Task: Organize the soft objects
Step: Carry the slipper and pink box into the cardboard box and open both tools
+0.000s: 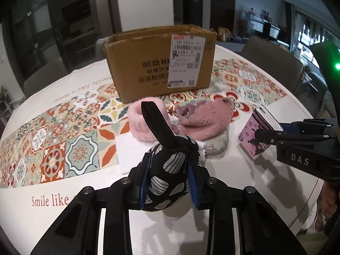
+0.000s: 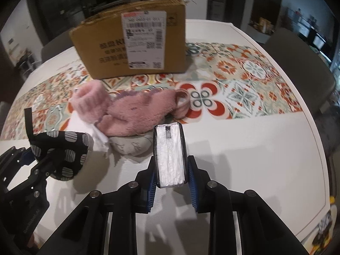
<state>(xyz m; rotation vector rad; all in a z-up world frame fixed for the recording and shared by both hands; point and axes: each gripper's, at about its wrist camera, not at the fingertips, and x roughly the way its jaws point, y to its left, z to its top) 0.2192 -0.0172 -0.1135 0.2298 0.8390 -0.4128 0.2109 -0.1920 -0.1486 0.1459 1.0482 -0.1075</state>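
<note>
1. The tabletop carries a cardboard box, open-topped and standing at twelve o'clock from both claws, beyond the pink pile.
2. Pink fluffy items lie between claws and box (the likely next picks).
3. The left claw grips a black patterned pouch, strap pointing toward the box.
4. The right claw clenches a tissue pack, long axis aimed boxward; neither claw looks clearly nearer.

Black patterned pouch (pinched) before cardboard box
</note>
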